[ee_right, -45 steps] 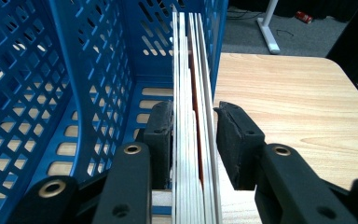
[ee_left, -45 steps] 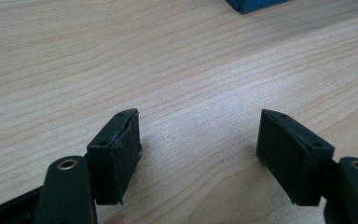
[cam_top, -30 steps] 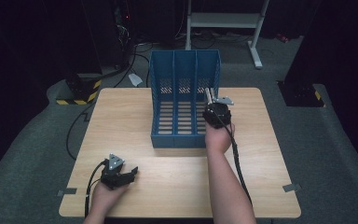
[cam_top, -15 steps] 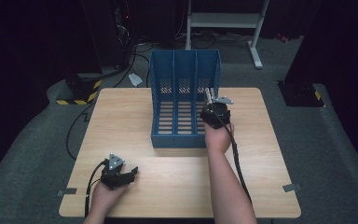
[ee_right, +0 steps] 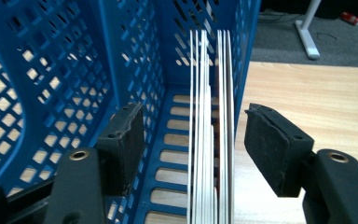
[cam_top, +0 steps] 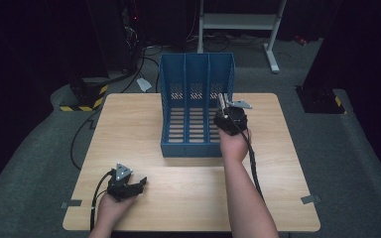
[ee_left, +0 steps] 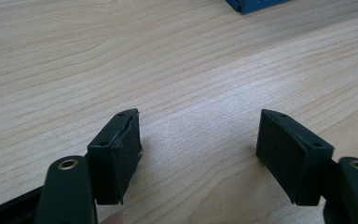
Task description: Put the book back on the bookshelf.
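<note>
Thin boards (ee_right: 209, 130): I see a pack of flat white sheets standing on edge in the rightmost compartment of the blue file rack (cam_top: 196, 106), against its right wall; what they are made of I cannot tell.
Long axis: the sheets run from the rack's open near end back toward its perforated rear wall, thin edges facing me, faces upright.
Why stored so: I judge the dividers keep them vertical, so an edge is offered for pinching.
Right claw (ee_right: 193, 144): spread, its jaws straddling the near edges of the pack, one jaw inside the compartment and one outside the right wall; nothing is pinched yet. In the high view the right claw (cam_top: 228, 115) sits at the rack's right side.
Why held so: I read this as lining up for a squeeze on the sheets and perhaps the wall.
Left claw (ee_left: 198, 140): spread and empty, low over bare bench (cam_top: 178, 193), well apart from the rack; parked, I judge.
</note>
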A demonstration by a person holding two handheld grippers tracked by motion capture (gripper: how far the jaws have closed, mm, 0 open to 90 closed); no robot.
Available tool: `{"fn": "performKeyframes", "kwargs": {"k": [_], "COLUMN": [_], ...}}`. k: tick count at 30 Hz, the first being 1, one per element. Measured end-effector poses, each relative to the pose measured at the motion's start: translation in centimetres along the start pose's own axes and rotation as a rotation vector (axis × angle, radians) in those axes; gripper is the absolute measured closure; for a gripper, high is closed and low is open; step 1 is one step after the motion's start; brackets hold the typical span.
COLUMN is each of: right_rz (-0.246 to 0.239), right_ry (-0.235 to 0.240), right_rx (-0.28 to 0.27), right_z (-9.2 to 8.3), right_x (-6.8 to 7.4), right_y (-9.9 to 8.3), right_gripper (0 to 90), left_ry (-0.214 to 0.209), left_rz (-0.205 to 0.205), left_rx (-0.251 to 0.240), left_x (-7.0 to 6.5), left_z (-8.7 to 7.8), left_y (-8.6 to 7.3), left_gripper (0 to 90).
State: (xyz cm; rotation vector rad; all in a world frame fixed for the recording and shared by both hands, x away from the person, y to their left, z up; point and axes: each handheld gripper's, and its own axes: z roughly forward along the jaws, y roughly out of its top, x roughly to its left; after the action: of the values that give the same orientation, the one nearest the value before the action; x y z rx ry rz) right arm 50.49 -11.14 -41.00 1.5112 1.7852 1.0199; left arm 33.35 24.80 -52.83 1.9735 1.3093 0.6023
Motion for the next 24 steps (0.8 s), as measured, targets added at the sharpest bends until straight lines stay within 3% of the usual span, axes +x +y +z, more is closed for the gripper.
{"fn": "performKeyframes", "kwargs": {"k": [13,19,24], "right_rz": [-0.031,-0.024,-0.046], "right_ry": [0.043,0.061,0.073], "right_rx": [-0.031,-0.039,-0.051], "right_z": [-0.8,-1.7,-2.9], "right_x": [0.6,0.0,-0.9], "right_y": [-0.6,-0.9,-1.3], "right_gripper": [40.9,40.8,40.1], "left_ry": [0.000,-0.001,-0.001], "left_rz": [-0.004,-0.005,-0.001], "left_rx": [-0.003,-0.003,-0.001], "left_x": [0.0,0.0,0.0], "left_z": [0.0,0.0,0.0], "left_y": [0.0,0.0,0.0], "left_gripper": [30.4,30.4,30.5]}}
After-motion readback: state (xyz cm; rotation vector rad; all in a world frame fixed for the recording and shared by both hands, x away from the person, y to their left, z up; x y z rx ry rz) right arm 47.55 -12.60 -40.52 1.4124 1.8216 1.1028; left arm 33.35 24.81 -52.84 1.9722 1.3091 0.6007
